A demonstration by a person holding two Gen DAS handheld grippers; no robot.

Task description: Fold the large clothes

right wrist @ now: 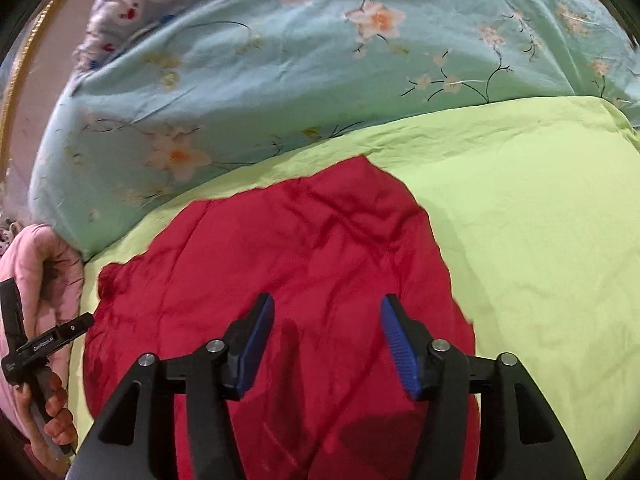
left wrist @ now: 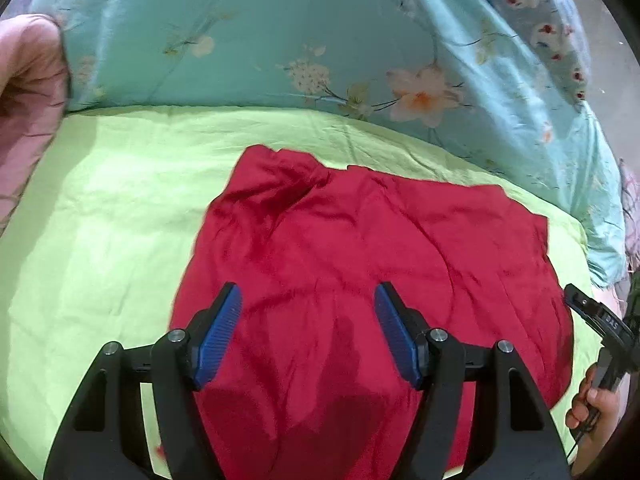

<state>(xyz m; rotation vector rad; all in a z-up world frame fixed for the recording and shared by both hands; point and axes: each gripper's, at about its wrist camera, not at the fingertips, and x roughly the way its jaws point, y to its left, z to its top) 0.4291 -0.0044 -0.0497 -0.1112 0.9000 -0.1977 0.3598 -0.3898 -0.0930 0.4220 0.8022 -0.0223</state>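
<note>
On smooth green sheet [left wrist: 100, 200], crumpled red garment [left wrist: 360, 240]

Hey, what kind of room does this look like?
Most likely a bedroom: a red garment lies spread on a lime-green bedsheet, with a teal floral quilt bunched behind it.

A: What does the scene rest on?

B: A lime-green bedsheet [left wrist: 100, 200] covers the bed, lightly creased and brightly lit.

A: And behind it?

B: A bulky turquoise quilt [left wrist: 248, 40] with pale floral print lies heaped along the sheet's far edge. A grey-blue fabric with red-and-white cartoon figures [right wrist: 132, 8] lies beyond it.

A: Anything at the sides?

B: A pink quilted blanket [left wrist: 28, 92] sits at one end, touching the turquoise quilt. Bare greyish floor [left wrist: 612, 92] shows past the bedding.
</note>
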